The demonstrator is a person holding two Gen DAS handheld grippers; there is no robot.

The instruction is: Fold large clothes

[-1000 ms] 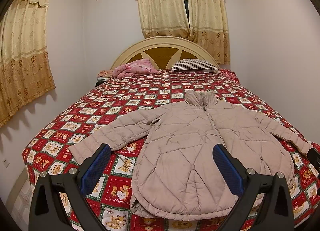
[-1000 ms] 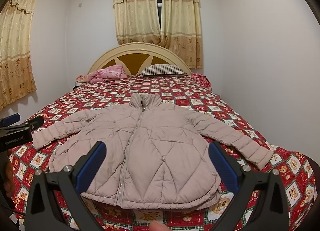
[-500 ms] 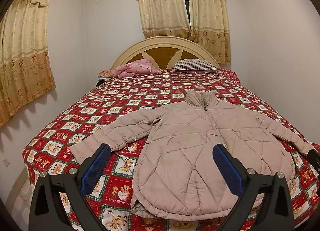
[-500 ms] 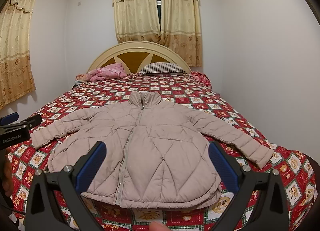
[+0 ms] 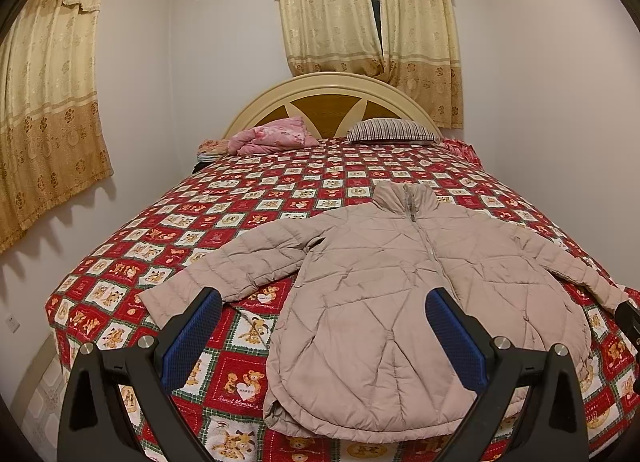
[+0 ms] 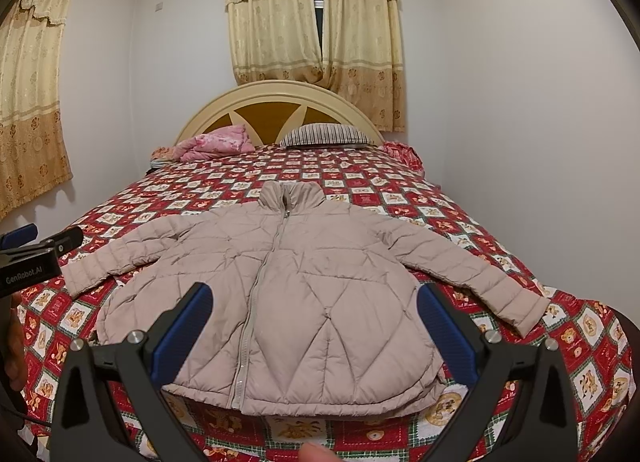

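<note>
1. The beige quilted puffer jacket (image 5: pixel 404 302) (image 6: pixel 288 294) lies flat on the red patchwork bedspread with teddy-bear squares (image 5: pixel 248 198) (image 6: pixel 400 190), front side up, zip closed, collar toward the far headboard, hem at the near edge of the bed.
2. Both sleeves are spread outward. In the left wrist view the right cuff runs to the frame's right edge, where a dark gripper part covers it; the left cuff is fully visible.
3. The left gripper (image 5: pixel 322 334) hangs above the near edge of the bed, its blue-padded fingers (image 5: pixel 192 334) spread wide with nothing between them and clear of the jacket.
4. The right gripper (image 6: pixel 310 326) hangs above the jacket's hem, fingers (image 6: pixel 448 330) likewise spread wide and empty.
5. In the right wrist view, part of the left gripper's body appears at the left edge; the holding hand is mostly cut off.
6. A fingertip shows at the bottom edge of the right wrist view; the rest is out of frame.
7. At the far end, a crumpled pink quilt (image 5: pixel 272 138) and a striped pillow (image 5: pixel 394 130) rest against the arched cream headboard (image 5: pixel 328 82); its lower part is hidden behind them.
</note>
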